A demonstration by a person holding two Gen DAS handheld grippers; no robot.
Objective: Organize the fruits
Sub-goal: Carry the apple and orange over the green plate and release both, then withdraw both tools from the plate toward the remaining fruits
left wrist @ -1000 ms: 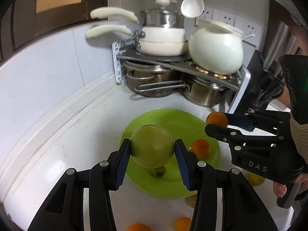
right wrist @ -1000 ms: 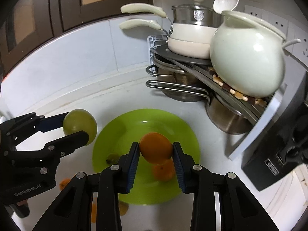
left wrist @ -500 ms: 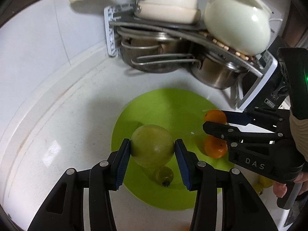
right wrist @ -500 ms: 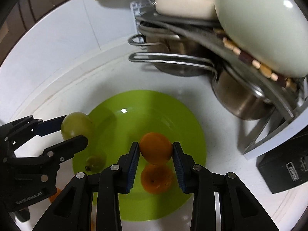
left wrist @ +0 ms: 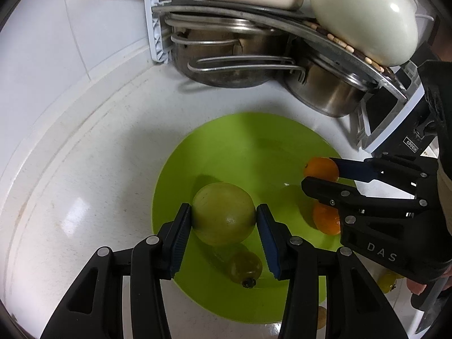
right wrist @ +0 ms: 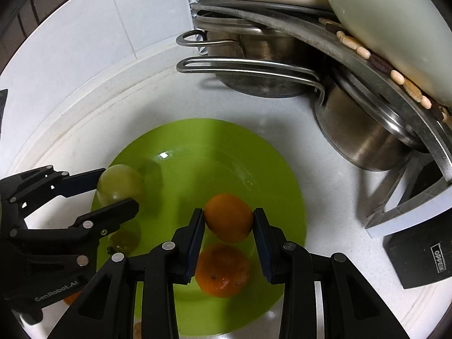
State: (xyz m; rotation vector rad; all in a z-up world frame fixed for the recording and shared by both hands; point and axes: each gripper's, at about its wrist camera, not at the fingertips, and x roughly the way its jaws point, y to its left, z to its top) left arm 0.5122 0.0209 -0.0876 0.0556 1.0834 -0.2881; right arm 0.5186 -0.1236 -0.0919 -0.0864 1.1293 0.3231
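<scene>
A lime-green plate [left wrist: 254, 147] [right wrist: 214, 147] lies on the white counter. My left gripper [left wrist: 224, 220] is shut on a large green fruit [left wrist: 223, 212], held low over the plate's left part; the right wrist view shows that fruit [right wrist: 120, 182] between the left gripper [right wrist: 113, 190]. My right gripper [right wrist: 228, 221] is shut on an orange [right wrist: 228, 217] just above a second orange [right wrist: 221, 271] resting on the plate. From the left wrist view the held orange [left wrist: 320, 168] and the resting orange [left wrist: 326, 220] show at the right. A small green fruit [left wrist: 245, 268] [right wrist: 124, 238] lies on the plate.
A dish rack [left wrist: 158, 28] with steel pots [right wrist: 364, 141], cream pans and a white ceramic pot [left wrist: 364, 17] stands close behind the plate. A dark box [right wrist: 418, 251] sits at the right. More small fruits [left wrist: 388, 281] lie on the counter beyond the plate's near rim.
Both grippers have come down toward the plate with their fruits and tilted further downward. The rack and pots have slid up in both views. Neither grip has changed.
</scene>
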